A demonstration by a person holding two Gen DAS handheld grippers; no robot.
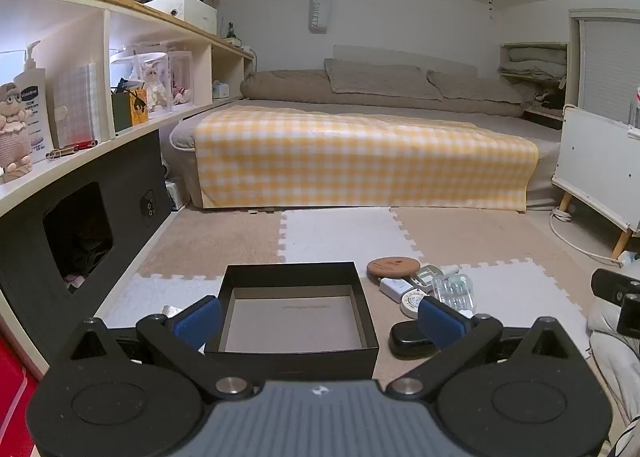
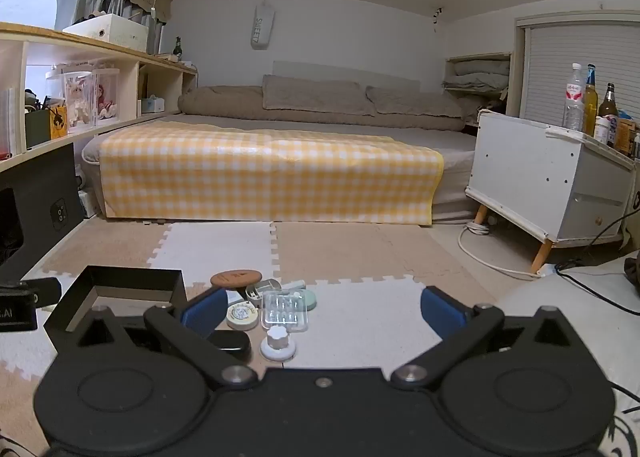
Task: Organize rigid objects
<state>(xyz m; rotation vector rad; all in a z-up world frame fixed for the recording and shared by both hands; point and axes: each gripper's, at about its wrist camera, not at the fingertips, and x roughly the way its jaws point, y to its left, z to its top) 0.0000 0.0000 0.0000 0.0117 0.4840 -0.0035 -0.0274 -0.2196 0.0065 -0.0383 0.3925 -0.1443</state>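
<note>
With both grippers spread wide and empty, right gripper (image 2: 323, 313) sits nearer the pile (image 2: 266, 307), at its 11 o'clock; box (image 1: 294, 309) lies dead ahead of left gripper (image 1: 320, 319).

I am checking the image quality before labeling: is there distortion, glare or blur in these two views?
Left wrist view: strong fisheye bending, the shelf curves, dark corners; the window at top left is overexposed; the black box is sharp. Right wrist view: same bending and dark corners; soft glare on the yellow checked cover; the small items on the mat are clear; no motion blur.
</note>
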